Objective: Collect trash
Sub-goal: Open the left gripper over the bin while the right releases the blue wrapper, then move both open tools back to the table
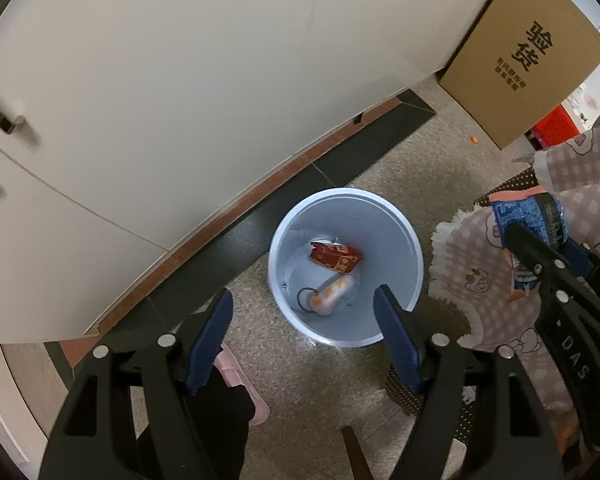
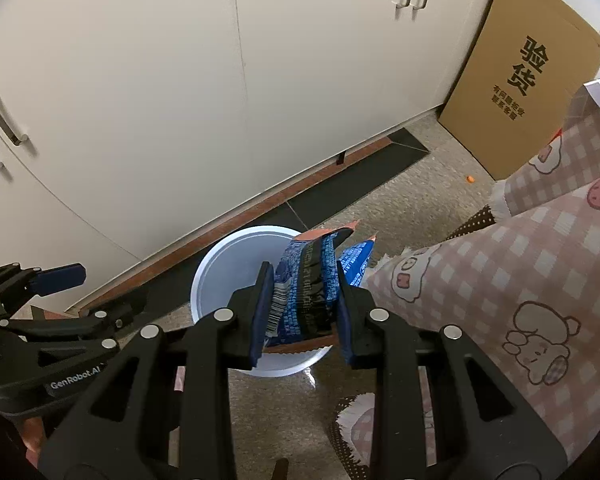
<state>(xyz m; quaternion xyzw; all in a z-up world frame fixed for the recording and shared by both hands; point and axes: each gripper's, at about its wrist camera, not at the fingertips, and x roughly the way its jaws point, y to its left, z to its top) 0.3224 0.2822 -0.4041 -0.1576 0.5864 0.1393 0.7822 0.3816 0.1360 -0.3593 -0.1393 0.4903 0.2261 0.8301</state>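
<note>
Right wrist view, right gripper [image 2: 302, 312] clamping blue wrapper [image 2: 312, 280] — above bin [image 2: 220, 264]

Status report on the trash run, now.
Left gripper open, empty. Right gripper shut on blue wrapper above bin. Nothing in the way.

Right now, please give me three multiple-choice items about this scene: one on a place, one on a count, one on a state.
1. Where does the cardboard box stand?
A. beside the cabinet
B. inside the bin
C. on the cloth

2. How many items lie in the bin?
A. none
B. two
C. five

3. The right hand-held gripper is
A. empty
B. shut on the blue wrapper
C. out of view

Answers: 1 A, the box stands on the floor by the cabinet. 2 B, a red packet and a white-orange packet. 3 B, both pads press the wrapper.
</note>
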